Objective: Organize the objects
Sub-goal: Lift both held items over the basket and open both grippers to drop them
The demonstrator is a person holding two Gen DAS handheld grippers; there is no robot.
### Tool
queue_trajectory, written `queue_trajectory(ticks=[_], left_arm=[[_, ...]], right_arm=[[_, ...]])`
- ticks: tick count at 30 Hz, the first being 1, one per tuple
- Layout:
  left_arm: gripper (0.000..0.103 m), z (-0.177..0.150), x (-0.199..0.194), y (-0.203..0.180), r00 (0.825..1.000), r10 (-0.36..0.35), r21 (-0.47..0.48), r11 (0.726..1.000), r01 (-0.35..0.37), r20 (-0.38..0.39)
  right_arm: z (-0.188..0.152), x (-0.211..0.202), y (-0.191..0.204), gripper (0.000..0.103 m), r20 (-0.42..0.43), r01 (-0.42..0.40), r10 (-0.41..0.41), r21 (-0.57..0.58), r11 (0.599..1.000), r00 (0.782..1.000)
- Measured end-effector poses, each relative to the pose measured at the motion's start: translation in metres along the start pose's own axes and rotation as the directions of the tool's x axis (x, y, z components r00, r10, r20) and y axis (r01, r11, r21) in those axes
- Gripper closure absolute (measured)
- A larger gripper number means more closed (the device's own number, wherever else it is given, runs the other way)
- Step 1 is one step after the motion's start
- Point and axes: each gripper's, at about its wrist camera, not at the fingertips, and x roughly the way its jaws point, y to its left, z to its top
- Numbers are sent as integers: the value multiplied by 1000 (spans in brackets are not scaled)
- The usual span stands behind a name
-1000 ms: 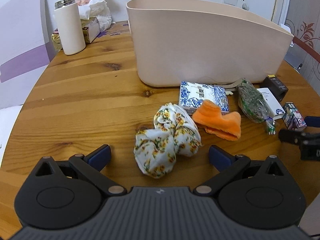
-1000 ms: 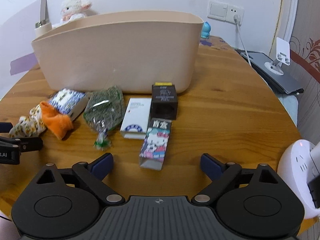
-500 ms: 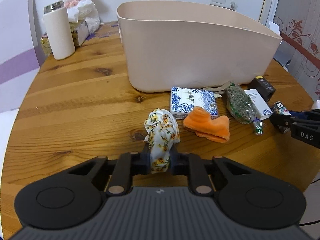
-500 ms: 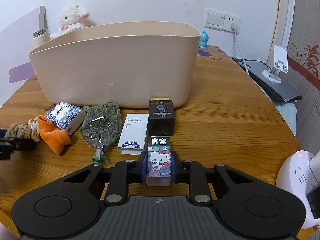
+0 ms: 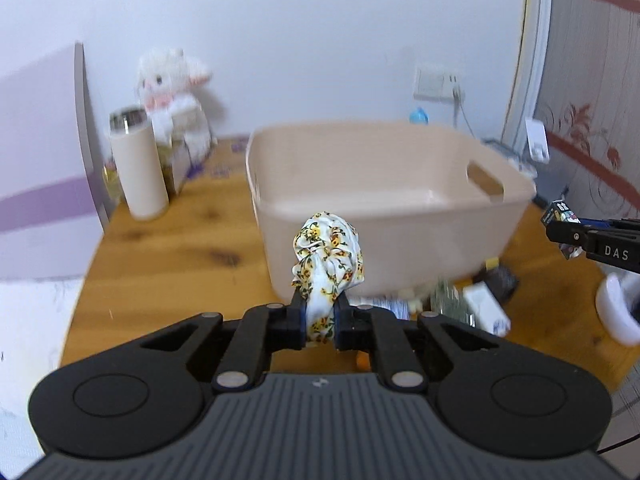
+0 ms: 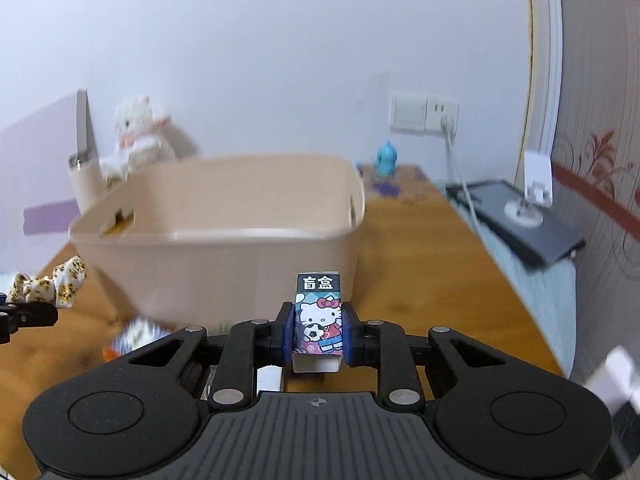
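Note:
My left gripper (image 5: 320, 314) is shut on a floral cloth scrunchie (image 5: 327, 256) and holds it in the air in front of the beige bin (image 5: 384, 216). My right gripper (image 6: 318, 330) is shut on a small Hello Kitty box (image 6: 319, 312), lifted in front of the same bin (image 6: 224, 240). The right gripper also shows at the right edge of the left wrist view (image 5: 592, 240), and the scrunchie shows at the left edge of the right wrist view (image 6: 52, 286). A white box (image 5: 486, 310), a black box (image 5: 500, 280) and a blue patterned packet (image 6: 138, 332) lie on the wooden table, blurred.
A cream tumbler (image 5: 138, 168) and a white plush lamb (image 5: 172, 92) stand at the table's back left. A white power strip (image 5: 616, 308) sits at the right edge. A tablet (image 6: 524, 216) and a wall socket (image 6: 424, 114) are at the back right.
Both grippers closed on their objects, the left on the scrunchie and the right on the Hello Kitty box, and lifted them off the table, with the bin's open top now in view.

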Motion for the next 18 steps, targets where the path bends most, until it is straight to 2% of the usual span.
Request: queue_trajectory(ticks=[5, 10, 14, 18], left_arm=[[89, 31, 14, -6, 999, 6, 10, 1000, -7, 42], [89, 54, 47, -21, 998, 49, 44, 998, -51, 48], [89, 63, 72, -29, 998, 63, 50, 997, -64, 28], [89, 63, 100, -31, 996, 81, 39, 996, -80, -34]], right_arm=[[31, 8, -2, 82, 62, -4, 5, -14, 1000, 998], [53, 31, -2, 82, 61, -12, 14, -27, 1000, 998], [59, 57, 1, 82, 24, -3, 4, -53, 999, 1000], [56, 85, 2, 82, -44, -1, -1, -42, 999, 999]])
